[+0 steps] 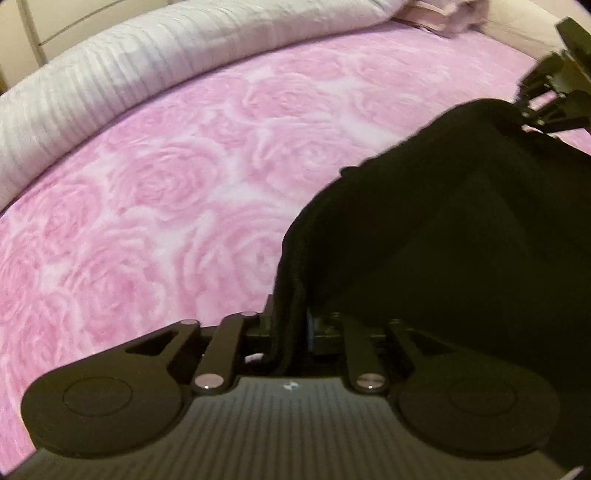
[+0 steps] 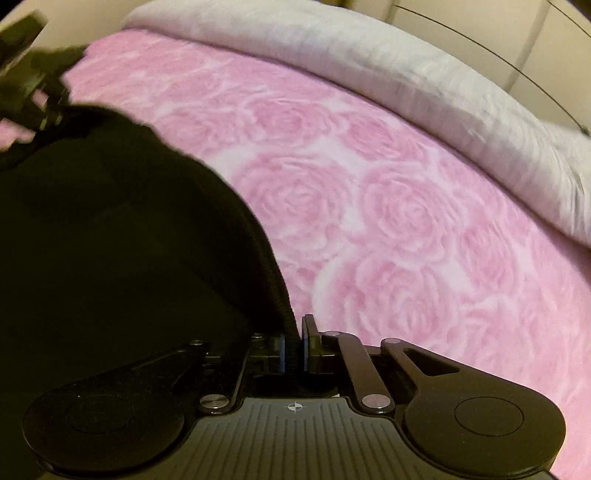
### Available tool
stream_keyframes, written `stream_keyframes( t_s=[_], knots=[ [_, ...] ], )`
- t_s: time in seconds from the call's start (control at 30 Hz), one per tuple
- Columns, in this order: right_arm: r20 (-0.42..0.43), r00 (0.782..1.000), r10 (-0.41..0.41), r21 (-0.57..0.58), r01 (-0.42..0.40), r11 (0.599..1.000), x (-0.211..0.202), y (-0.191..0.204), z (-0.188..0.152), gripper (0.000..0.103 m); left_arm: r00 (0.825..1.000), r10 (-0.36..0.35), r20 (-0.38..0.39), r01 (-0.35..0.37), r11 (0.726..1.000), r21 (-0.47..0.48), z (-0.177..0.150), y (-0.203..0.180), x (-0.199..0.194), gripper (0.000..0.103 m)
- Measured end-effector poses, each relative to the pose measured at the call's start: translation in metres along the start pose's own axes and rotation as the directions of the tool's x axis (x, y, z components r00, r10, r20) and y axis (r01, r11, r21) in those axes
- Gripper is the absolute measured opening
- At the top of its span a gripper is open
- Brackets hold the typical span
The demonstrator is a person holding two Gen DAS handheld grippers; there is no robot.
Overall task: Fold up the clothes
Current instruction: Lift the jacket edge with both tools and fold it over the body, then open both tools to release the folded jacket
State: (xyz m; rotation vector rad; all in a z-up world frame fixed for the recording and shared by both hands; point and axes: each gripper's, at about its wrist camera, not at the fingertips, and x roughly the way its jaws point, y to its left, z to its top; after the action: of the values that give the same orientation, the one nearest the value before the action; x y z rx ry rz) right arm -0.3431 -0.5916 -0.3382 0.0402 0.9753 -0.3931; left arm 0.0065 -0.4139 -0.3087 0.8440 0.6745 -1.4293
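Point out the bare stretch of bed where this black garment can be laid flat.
Free: the pink rose blanket between the black garment and the rolled white duvet. Crowded: the corner with pink folded cloth.

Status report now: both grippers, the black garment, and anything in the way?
Left gripper: black garment edge between its fingers. Right gripper: shut on garment edge. Garment spans both, over pink rose blanket. Nothing in the way.

Bedroom: rose-print bedspread [image 1: 166, 192], white duvet [image 2: 369, 62].
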Motion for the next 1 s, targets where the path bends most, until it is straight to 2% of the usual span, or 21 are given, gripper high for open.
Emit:
stream_keyframes(
  t_s=[0.07, 0.17, 0.23, 0.3, 0.37, 0.47, 0.57, 0.7, 0.8, 0.83, 0.9, 0.93, 1.0],
  knots=[
    [0.022, 1.000, -0.010, 0.063, 0.009, 0.998, -0.012, -0.003, -0.002, 0.009, 0.999, 0.026, 0.022, -0.025, 0.999, -0.033, -0.002, 0.001, -0.017, 0.025],
    [0.062, 0.998, -0.030, 0.095, 0.024, 0.995, -0.045, 0.002, -0.005, 0.015, 0.997, 0.050, 0.063, -0.044, 0.996, -0.083, -0.006, 0.002, -0.050, 0.033],
    [0.091, 0.994, -0.062, 0.122, 0.050, 0.991, -0.071, 0.012, -0.010, 0.041, 0.993, 0.058, 0.104, -0.046, 0.992, -0.113, -0.016, -0.006, -0.084, 0.034],
    [0.126, 0.986, -0.110, 0.148, 0.091, 0.985, -0.098, 0.029, -0.021, 0.050, 0.987, 0.067, 0.148, -0.046, 0.988, -0.145, -0.028, -0.015, -0.118, 0.040],
    [0.170, 0.977, -0.126, 0.188, 0.093, 0.978, -0.131, 0.046, -0.040, 0.052, 0.980, 0.068, 0.189, -0.035, 0.985, -0.170, -0.051, -0.033, -0.150, 0.044],
    [0.228, 0.968, -0.108, 0.227, 0.055, 0.972, -0.175, 0.076, -0.076, 0.054, 0.972, 0.070, 0.226, -0.032, 0.985, -0.168, -0.090, -0.069, -0.191, 0.049],
    [0.246, 0.963, -0.109, 0.237, 0.050, 0.970, -0.198, 0.111, -0.117, 0.056, 0.964, 0.080, 0.254, -0.039, 0.986, -0.162, -0.130, -0.114, -0.215, 0.055],
    [0.248, 0.956, -0.156, 0.255, 0.091, 0.963, -0.210, 0.154, -0.163, 0.057, 0.958, 0.092, 0.271, -0.051, 0.987, -0.155, -0.157, -0.169, -0.209, 0.058],
    [0.241, 0.957, -0.162, 0.322, 0.079, 0.944, -0.204, 0.168, -0.184, 0.057, 0.963, 0.133, 0.236, -0.107, 0.987, -0.121, -0.158, -0.199, -0.180, 0.057],
    [0.234, 0.958, -0.167, 0.344, 0.079, 0.936, -0.202, 0.171, -0.188, 0.057, 0.961, 0.155, 0.230, -0.133, 0.985, -0.109, -0.157, -0.207, -0.171, 0.055],
    [0.221, 0.958, -0.180, 0.376, 0.087, 0.923, -0.200, 0.174, -0.194, 0.057, 0.949, 0.212, 0.232, -0.195, 0.976, -0.091, -0.154, -0.215, -0.157, 0.036],
    [0.216, 0.958, -0.186, 0.387, 0.091, 0.918, -0.199, 0.175, -0.196, 0.057, 0.948, 0.220, 0.230, -0.202, 0.974, -0.098, -0.154, -0.213, -0.154, 0.006],
    [0.208, 0.959, -0.190, 0.384, 0.099, 0.918, -0.198, 0.175, -0.197, 0.057, 0.954, 0.197, 0.226, -0.171, 0.977, -0.129, -0.158, -0.203, -0.157, 0.005]
  ],
)
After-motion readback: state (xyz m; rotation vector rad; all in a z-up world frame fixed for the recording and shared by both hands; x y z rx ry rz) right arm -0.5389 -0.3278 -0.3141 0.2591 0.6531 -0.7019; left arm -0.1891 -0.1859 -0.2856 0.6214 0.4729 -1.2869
